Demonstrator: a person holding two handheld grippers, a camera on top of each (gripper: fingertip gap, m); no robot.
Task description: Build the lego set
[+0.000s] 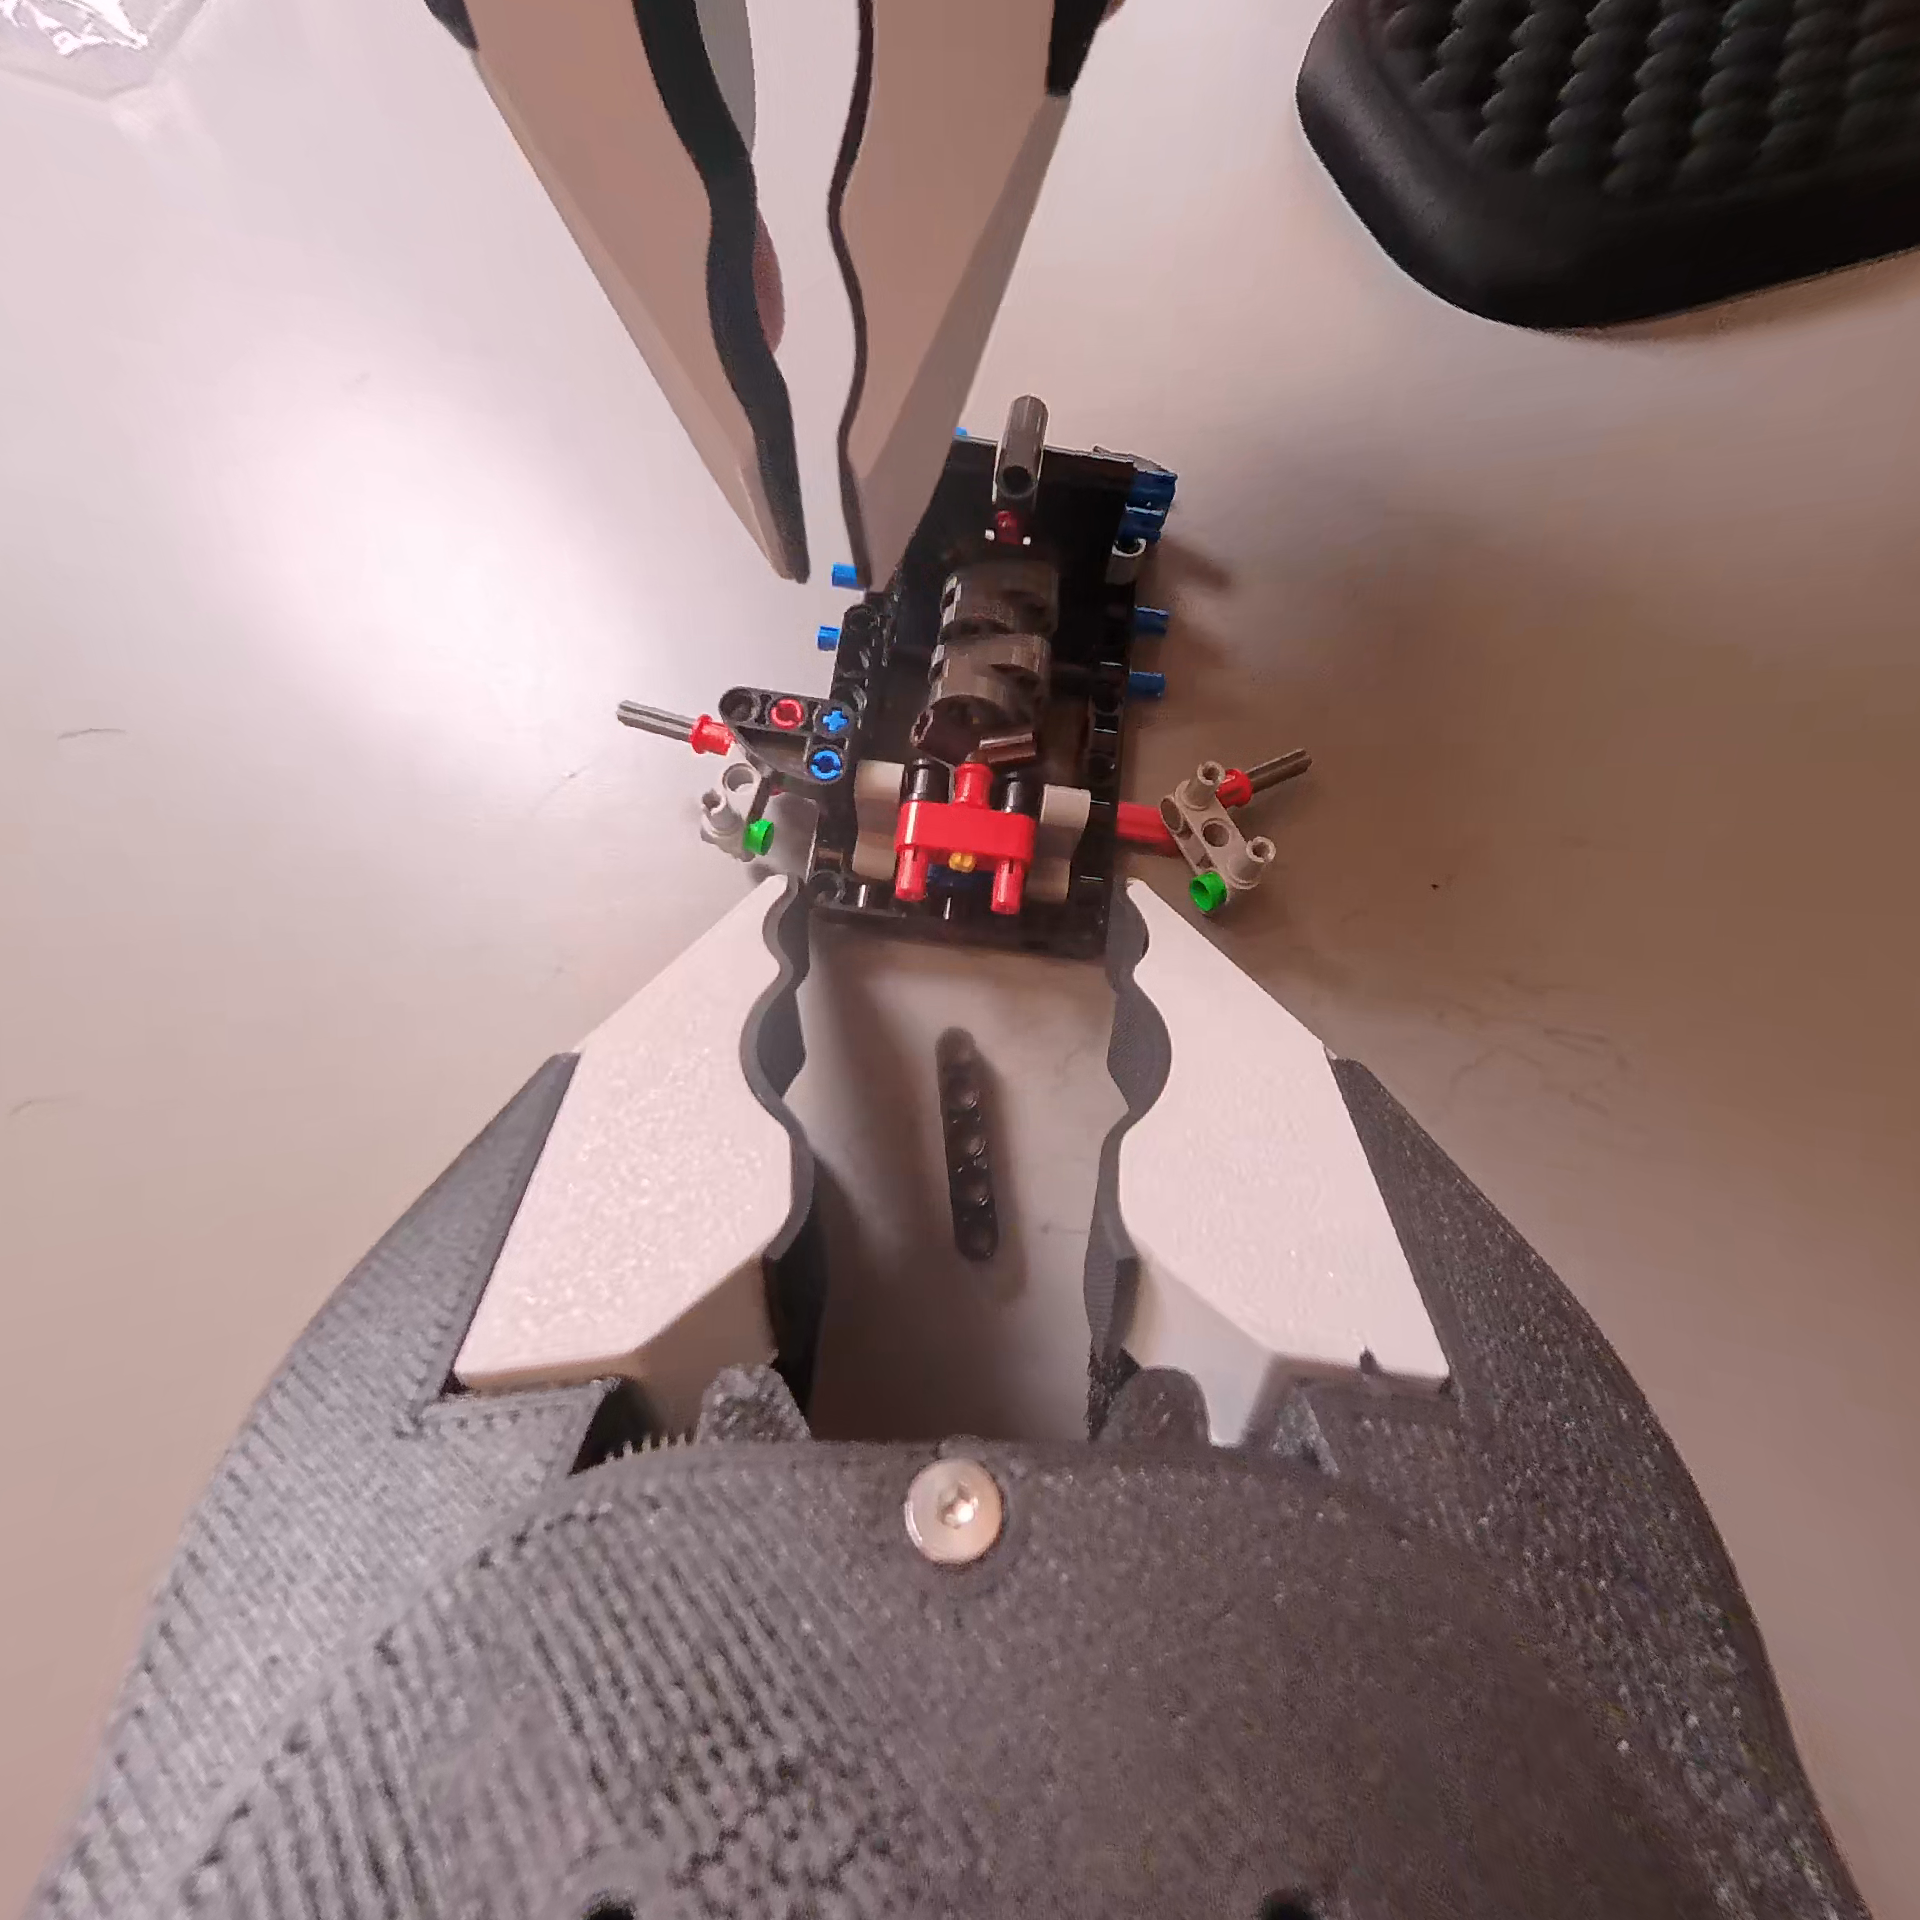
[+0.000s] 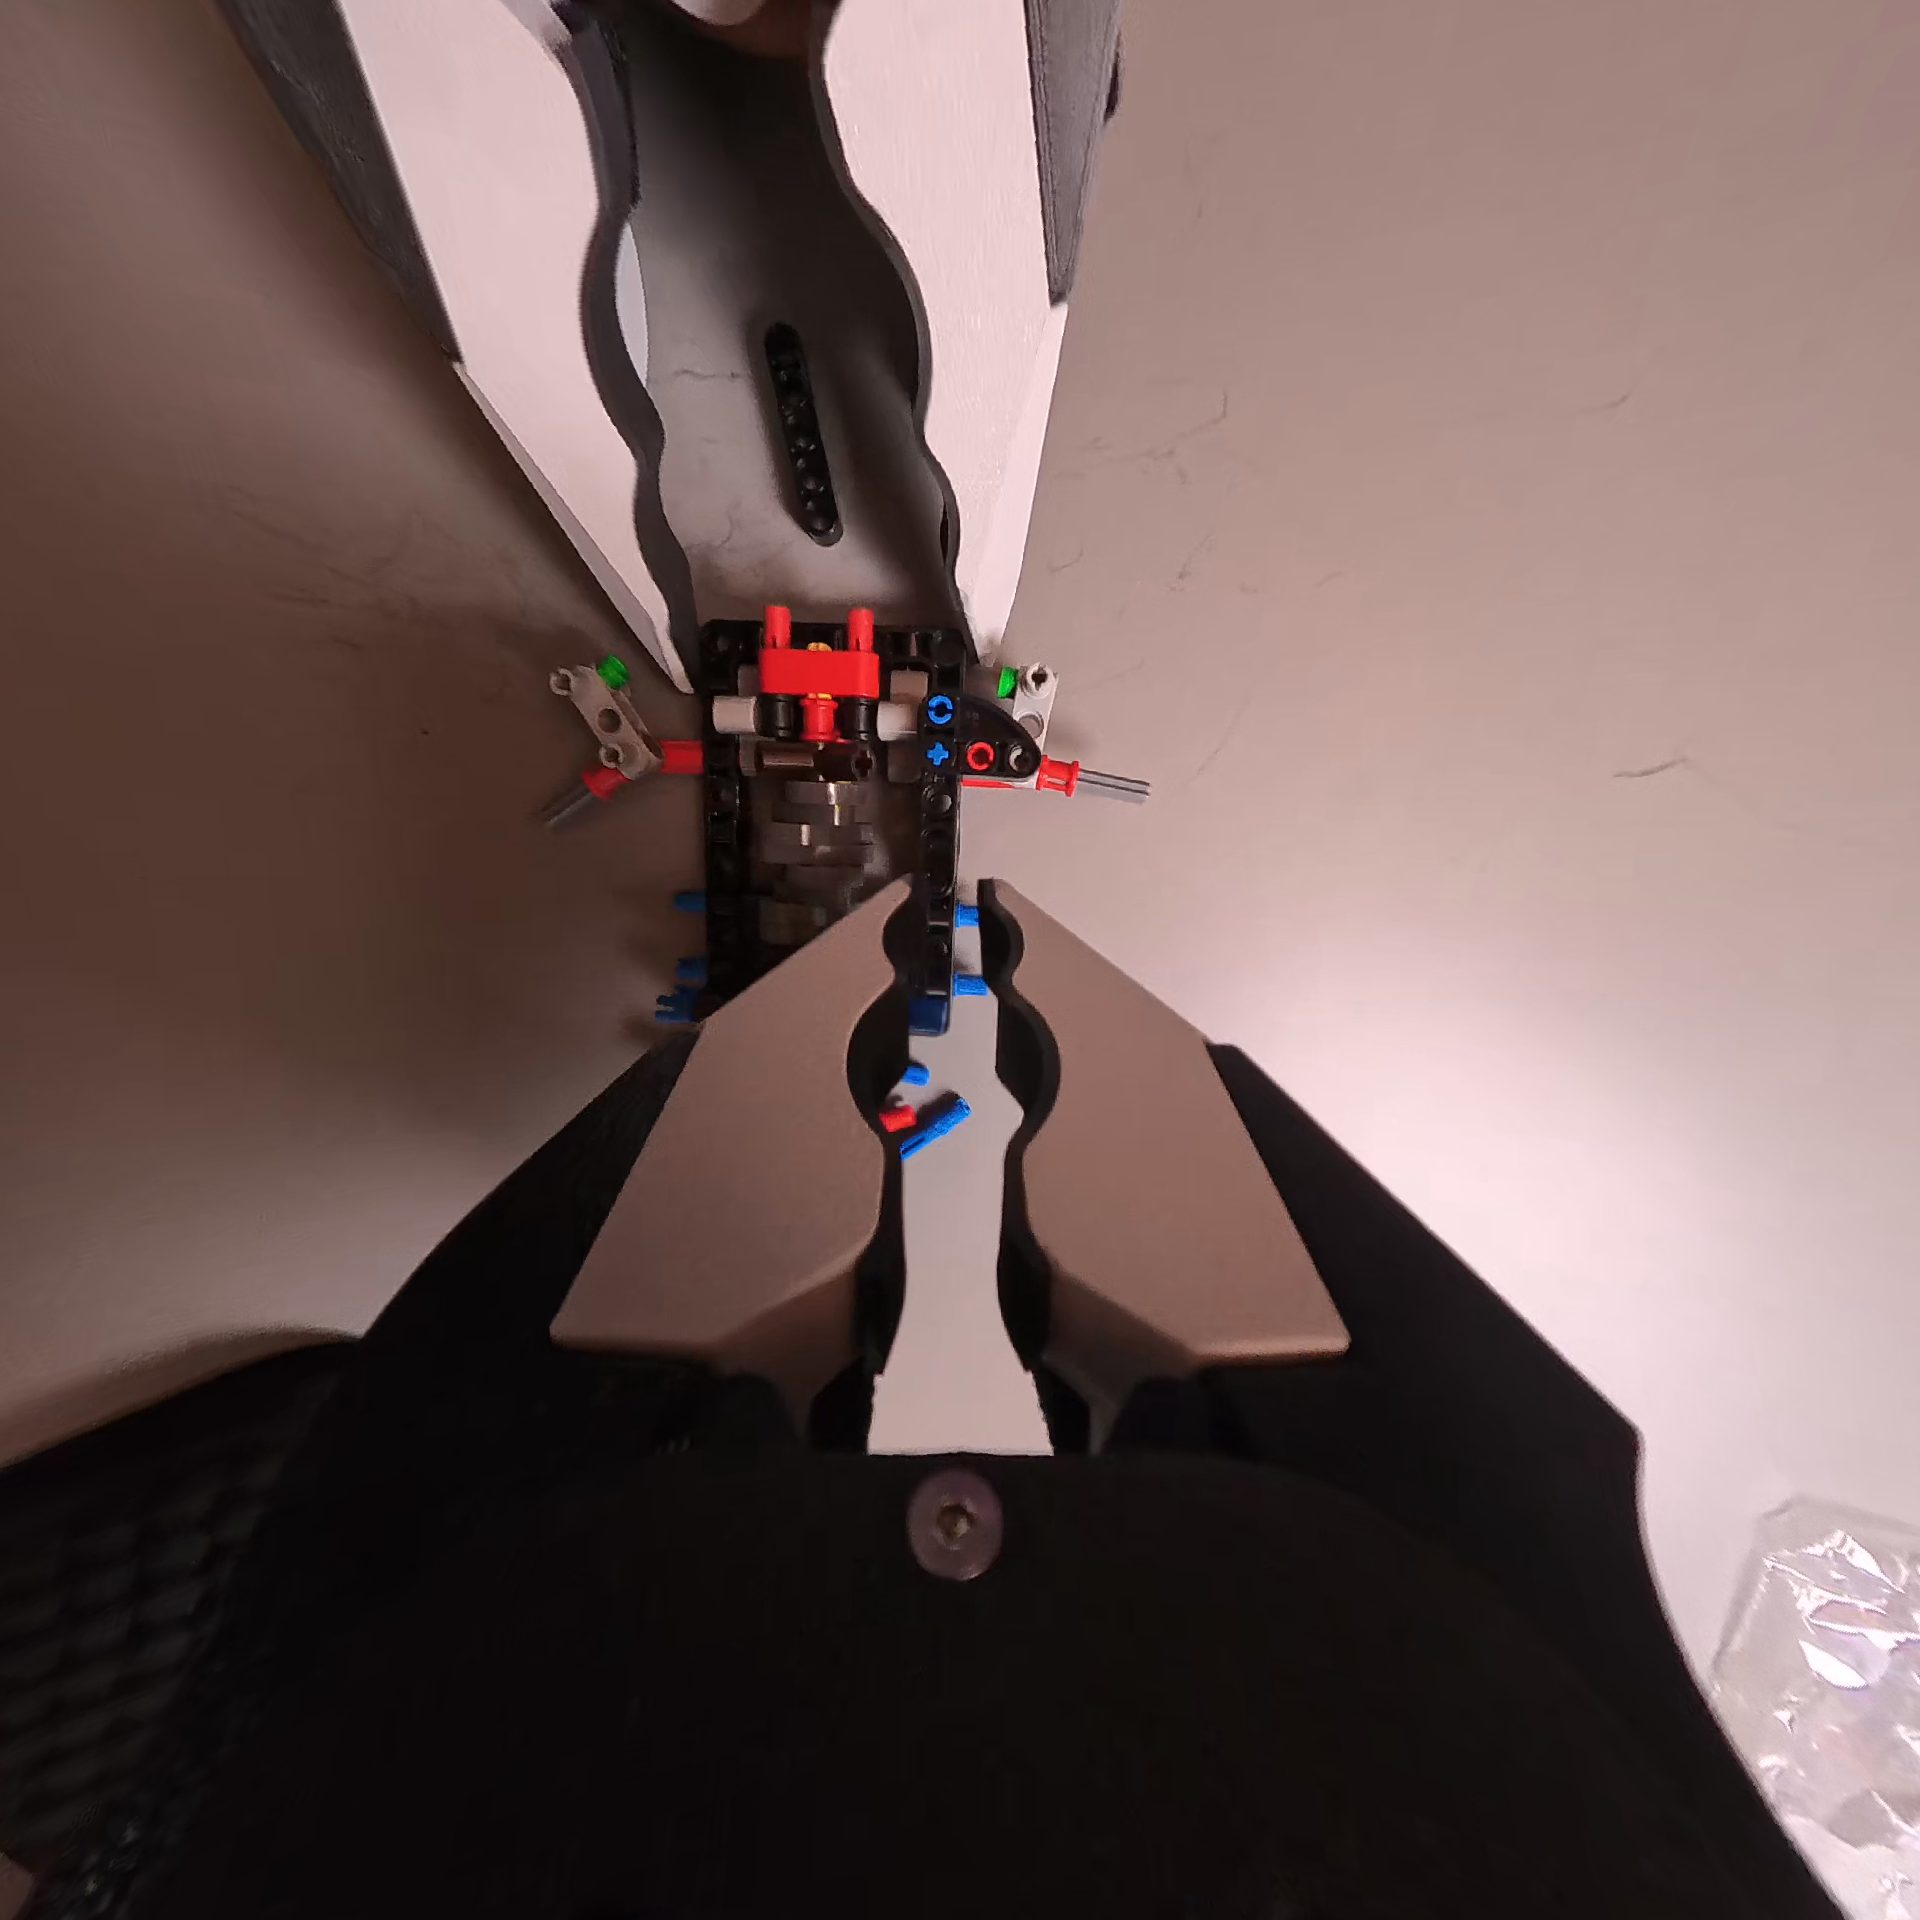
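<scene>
On the pale table the lego assembly, a black frame with grey gears down its middle and a red connector at its near end, lies at the centre of the left wrist view. Going left to right in that view: at 9 o'clock of the frame a black angled piece with blue and red pins sticks out; the left gripper reaches in from 6 o'clock, its jaws spread to the frame's full width and set against its two near corners, probably to brace the model; at 3 o'clock hangs a grey connector with a green pin. A loose black beam lies on the table between the left fingers. The right gripper comes from 12 o'clock, jaws nearly together with a narrow gap, straddling the frame's side beam beside a blue pin; whether they actually pinch it cannot be told. In the right wrist view loose blue and red pins lie between its fingers. A black textured pad sits at 2 o'clock
</scene>
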